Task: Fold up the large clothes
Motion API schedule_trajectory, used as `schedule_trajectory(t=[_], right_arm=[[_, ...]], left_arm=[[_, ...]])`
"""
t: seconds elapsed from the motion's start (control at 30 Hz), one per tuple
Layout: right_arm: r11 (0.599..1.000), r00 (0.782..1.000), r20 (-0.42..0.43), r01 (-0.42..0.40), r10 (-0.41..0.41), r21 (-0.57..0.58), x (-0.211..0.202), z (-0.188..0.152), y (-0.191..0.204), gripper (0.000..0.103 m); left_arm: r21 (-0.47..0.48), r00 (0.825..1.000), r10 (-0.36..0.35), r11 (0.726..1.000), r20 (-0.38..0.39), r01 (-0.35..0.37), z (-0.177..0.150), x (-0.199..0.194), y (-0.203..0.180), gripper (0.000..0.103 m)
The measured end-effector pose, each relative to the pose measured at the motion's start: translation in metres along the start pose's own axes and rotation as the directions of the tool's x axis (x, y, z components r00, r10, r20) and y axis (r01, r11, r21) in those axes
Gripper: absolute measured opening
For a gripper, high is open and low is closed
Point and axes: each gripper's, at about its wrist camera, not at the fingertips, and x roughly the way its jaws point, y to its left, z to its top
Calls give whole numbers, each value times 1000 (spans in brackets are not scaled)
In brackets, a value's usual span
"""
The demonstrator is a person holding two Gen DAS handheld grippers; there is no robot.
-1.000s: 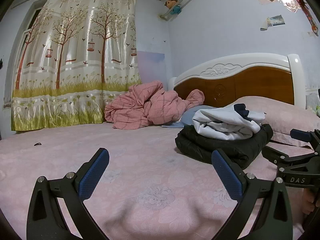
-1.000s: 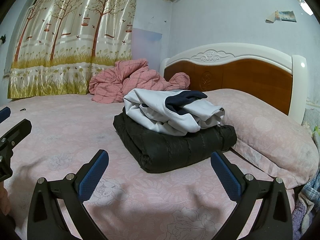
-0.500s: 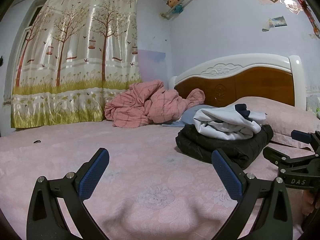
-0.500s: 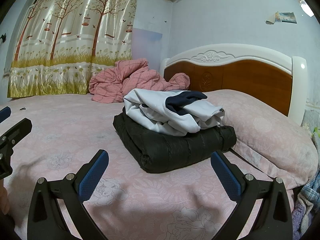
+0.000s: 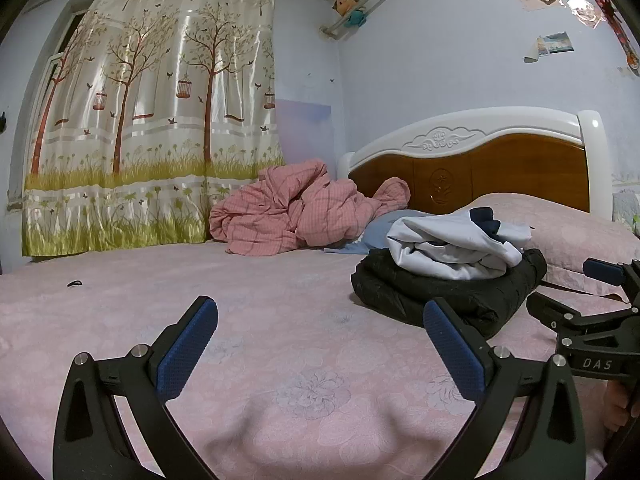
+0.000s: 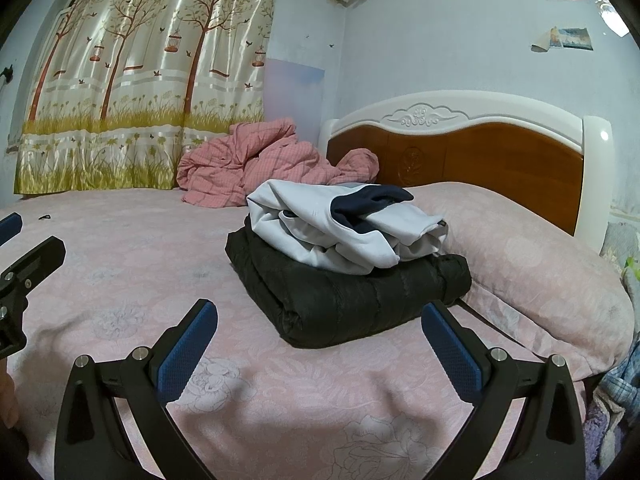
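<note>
A folded black padded jacket (image 6: 352, 292) lies on the pink bed sheet (image 6: 160, 256), with a white and navy garment (image 6: 340, 224) loosely folded on top of it. The same stack shows in the left wrist view, black jacket (image 5: 448, 288) under the white garment (image 5: 452, 244). My right gripper (image 6: 320, 338) is open just in front of the stack, with nothing between its fingers. My left gripper (image 5: 320, 338) is open over bare sheet to the left of the stack. Each gripper sees the other at the frame edge.
A crumpled pink checked quilt (image 5: 296, 212) lies by the curtain (image 5: 152, 120) at the far side. A long pink pillow (image 6: 532, 256) rests against the wood and white headboard (image 6: 472, 148). A small dark object (image 5: 74, 283) lies on the sheet at far left.
Both views have tilted slightly upward. The stack and both open grippers keep their places otherwise.
</note>
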Motion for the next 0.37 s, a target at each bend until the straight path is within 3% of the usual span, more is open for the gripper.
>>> schedule_trajectory(t=[0.37], right_arm=[[1000, 1000, 8, 4, -4, 9, 7, 1, -9, 103]], left_arm=[[-9, 1000, 4, 1000, 4, -4, -2, 1, -1, 103]])
